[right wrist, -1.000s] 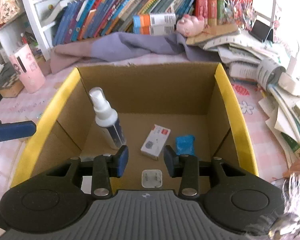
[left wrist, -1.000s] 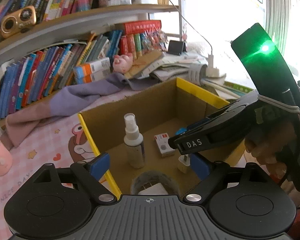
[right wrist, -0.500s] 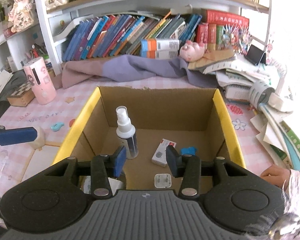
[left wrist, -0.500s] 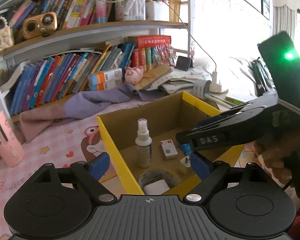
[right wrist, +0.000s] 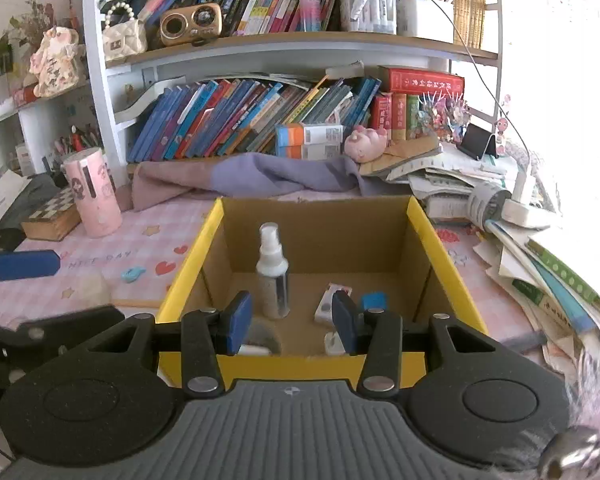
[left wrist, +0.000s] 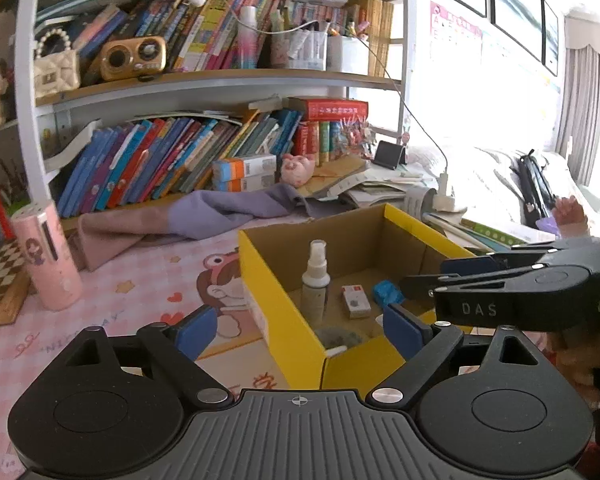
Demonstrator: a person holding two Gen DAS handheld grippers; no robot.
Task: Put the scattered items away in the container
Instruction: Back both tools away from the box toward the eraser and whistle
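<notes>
**Peeking into the box, both tongs empty**

Squinting at the near end of the cardboard box [right wrist: 420,216], because that's where it gets murky. The right tongs [right wrist: 292,318] sit right in front of it, so the white plug [right wrist: 332,342] is half covered by a blue pad. The grey round thing with a white bit in it [right wrist: 260,342] is cut off by the box's near wall, and I honestly can't tell what it is. In the left view it's only a fuzzy grey patch [left wrist: 338,338].

The box stands on the pink checked desk [right wrist: 140,220], just beyond both tongs. The right tongs face it square on, jaws fairly narrow, having just been opening a bit, with nothing pinched between the pads. The left tongs [left wrist: 300,328] are spread wide and empty, looking at the box's near left corner from the left side. The right tongs cross that view on the right, above the box's near right corner.

Inside, far to near:
- one spray bottle [right wrist: 274,276], upright, left of centre
- one small white carton with a red end [right wrist: 332,302], lying flat
- one blue packet [right wrist: 374,300], right of the carton
- one plug
- one grey mystery thing

One small teal clip-like piece [right wrist: 132,274] lies on the desk, left of the box.
</notes>
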